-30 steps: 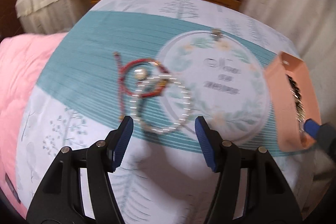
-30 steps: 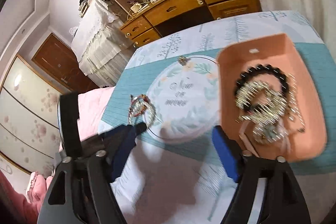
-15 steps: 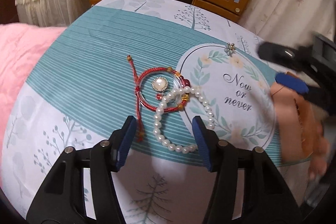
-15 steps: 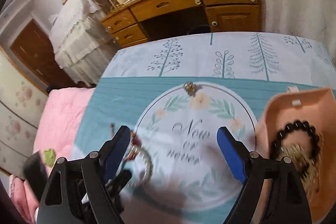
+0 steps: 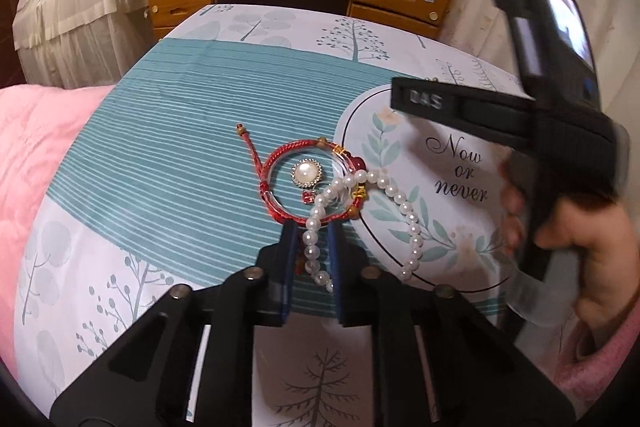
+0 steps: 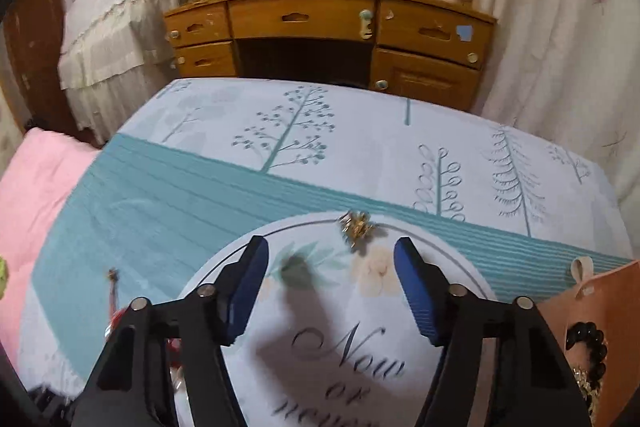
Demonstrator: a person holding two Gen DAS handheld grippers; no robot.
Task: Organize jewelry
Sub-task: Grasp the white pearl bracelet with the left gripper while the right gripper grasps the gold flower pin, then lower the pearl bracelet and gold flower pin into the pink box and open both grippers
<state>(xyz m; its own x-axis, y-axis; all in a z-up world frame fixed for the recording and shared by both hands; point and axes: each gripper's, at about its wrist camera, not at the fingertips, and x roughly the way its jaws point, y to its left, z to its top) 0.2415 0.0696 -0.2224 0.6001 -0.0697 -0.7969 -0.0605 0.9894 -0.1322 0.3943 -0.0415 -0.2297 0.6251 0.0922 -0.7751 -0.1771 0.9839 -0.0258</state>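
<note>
In the left wrist view my left gripper [image 5: 311,239] is shut on a white pearl bracelet [image 5: 406,207] that lies on the patterned bedspread [image 5: 168,147]. The bracelet overlaps a red cord bracelet [image 5: 280,155] that rings a round pearl brooch [image 5: 306,174]. In the right wrist view my right gripper [image 6: 330,267] is open and empty above the printed circle. A small gold flower ornament [image 6: 356,225] lies just beyond its fingertips. A peach tray [image 6: 592,307] at the right edge holds a black bead bracelet [image 6: 592,341] and gold pieces.
A wooden desk [image 6: 328,39] with drawers stands beyond the bed's far edge. A pink quilt [image 5: 32,155] lies to the left. Curtains hang at the right. My right gripper's body and the hand that holds it [image 5: 560,131] fill the right of the left wrist view.
My left gripper moved forward and closed on the pearl bracelet. My right gripper swung away from the tray toward the gold ornament and stays open.
</note>
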